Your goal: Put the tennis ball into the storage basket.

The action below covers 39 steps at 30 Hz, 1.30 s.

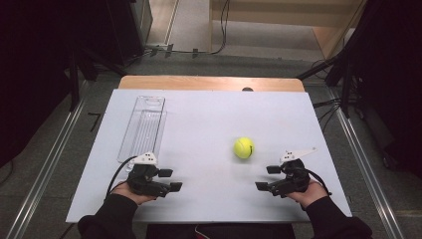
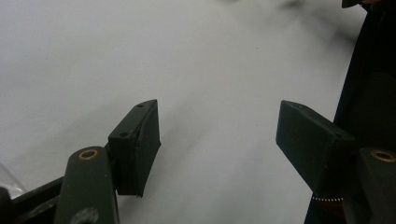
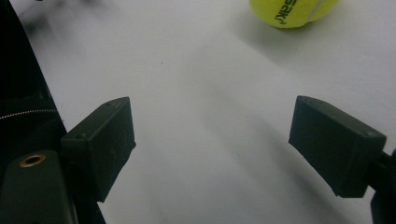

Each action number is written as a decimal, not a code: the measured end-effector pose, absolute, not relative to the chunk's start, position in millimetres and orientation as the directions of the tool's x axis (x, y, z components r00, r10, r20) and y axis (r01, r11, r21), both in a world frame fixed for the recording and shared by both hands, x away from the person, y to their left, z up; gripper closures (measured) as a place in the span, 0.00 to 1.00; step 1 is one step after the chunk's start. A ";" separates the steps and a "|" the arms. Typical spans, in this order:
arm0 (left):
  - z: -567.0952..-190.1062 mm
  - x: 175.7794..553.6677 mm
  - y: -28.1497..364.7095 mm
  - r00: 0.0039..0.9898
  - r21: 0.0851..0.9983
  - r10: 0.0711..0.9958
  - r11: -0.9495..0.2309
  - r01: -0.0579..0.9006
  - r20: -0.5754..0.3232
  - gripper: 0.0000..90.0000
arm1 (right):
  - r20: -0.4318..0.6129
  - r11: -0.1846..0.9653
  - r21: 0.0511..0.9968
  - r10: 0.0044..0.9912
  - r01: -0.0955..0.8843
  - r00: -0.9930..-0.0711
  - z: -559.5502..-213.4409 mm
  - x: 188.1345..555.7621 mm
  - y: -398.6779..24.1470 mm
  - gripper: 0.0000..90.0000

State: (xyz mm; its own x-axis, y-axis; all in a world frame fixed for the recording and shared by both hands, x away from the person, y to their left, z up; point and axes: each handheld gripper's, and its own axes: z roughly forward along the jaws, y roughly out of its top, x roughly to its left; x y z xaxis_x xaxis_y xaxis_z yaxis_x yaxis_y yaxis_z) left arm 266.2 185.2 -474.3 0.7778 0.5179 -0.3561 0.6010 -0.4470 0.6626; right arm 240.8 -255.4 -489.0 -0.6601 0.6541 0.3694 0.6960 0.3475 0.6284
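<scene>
Both jaw pairs stand released, holding nothing. The yellow felt tennis ball (image 1: pixel 244 147) lies far-left of the right gripper (image 1: pixel 263 178); a glancing approach risks rolling it toward the left gripper (image 1: pixel 170 179).

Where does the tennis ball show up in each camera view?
High view: the ball lies right of centre on the white table, ahead of the right gripper.
Left gripper view: not in it.
Right gripper view: the ball is at the top edge, right of centre, cut off by the frame.
Shared landmark: the white table.
</scene>
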 end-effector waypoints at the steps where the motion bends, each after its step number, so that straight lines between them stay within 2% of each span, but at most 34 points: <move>1: -474.0 265.5 185.4 0.777 0.663 0.518 -0.445 0.602 -0.358 0.35 | 0.368 0.351 0.627 0.654 0.695 -0.661 -488.7 240.1 -254.9 0.14; 17: -471.6 268.1 185.9 0.773 0.642 0.518 -0.461 0.613 -0.365 0.35 | 0.353 0.339 0.630 0.676 0.699 -0.647 -486.6 237.9 -252.4 0.14; 28: -456.0 268.5 175.9 0.782 0.685 0.504 -0.424 0.593 -0.366 0.35 | 0.345 0.341 0.634 0.679 0.695 -0.648 -486.8 237.6 -253.4 0.14; 29: -454.7 269.0 174.8 0.783 0.683 0.508 -0.427 0.592 -0.360 0.31 | 0.345 0.341 0.634 0.679 0.695 -0.648 -486.9 237.8 -253.2 0.14; 35: -449.3 270.3 168.7 0.778 0.694 0.512 -0.408 0.593 -0.364 0.30 | 0.345 0.341 0.633 0.679 0.695 -0.648 -486.8 237.7 -253.3 0.14; 39: -446.8 270.8 163.6 0.780 0.693 0.512 -0.414 0.590 -0.359 0.25 | 0.344 0.339 0.634 0.681 0.695 -0.646 -486.7 237.9 -253.9 0.14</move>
